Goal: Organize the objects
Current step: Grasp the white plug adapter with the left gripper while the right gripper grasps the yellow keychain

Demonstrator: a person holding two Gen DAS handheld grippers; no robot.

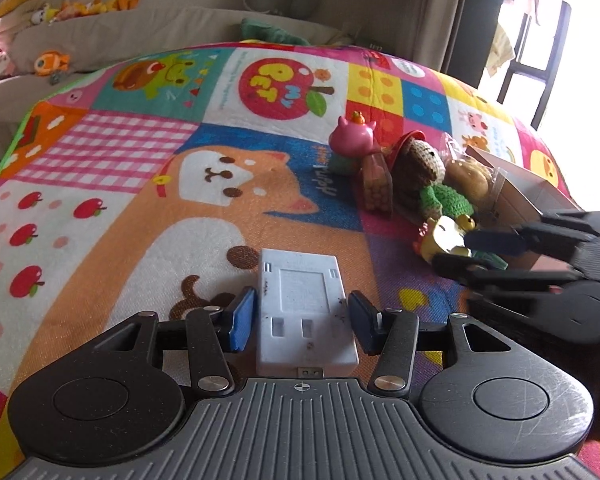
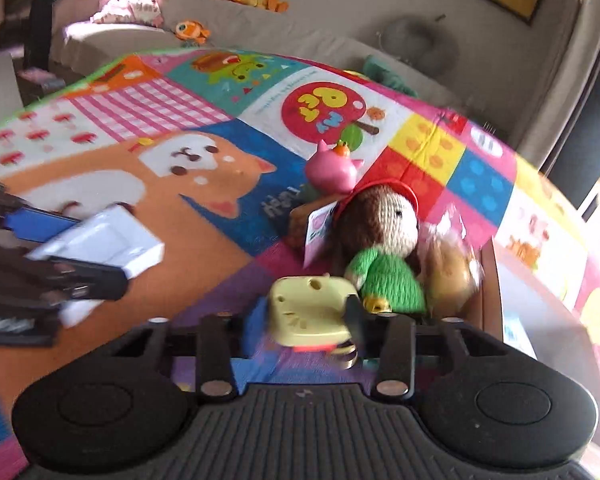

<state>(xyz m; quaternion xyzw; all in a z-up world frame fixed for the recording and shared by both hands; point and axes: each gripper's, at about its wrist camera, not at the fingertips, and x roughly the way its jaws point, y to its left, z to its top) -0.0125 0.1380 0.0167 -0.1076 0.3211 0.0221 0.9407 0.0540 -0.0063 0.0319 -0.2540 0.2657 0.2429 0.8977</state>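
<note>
I had the left tongs (image 1: 302, 322) clamped on the white flat device (image 1: 304, 304) and the right tongs (image 2: 306, 316) narrow, gripping the yellow toy (image 2: 310, 310). The knitted doll (image 2: 384, 248) and pink figure (image 2: 334, 166) sat just beyond them on the play mat (image 1: 120, 184), unsorted; the cardboard box (image 1: 516, 196) lay beside. Mostly left to do.

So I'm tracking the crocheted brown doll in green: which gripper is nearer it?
Right. The right gripper sits just before the crocheted doll; the left gripper is farther back, around the white box.
</note>
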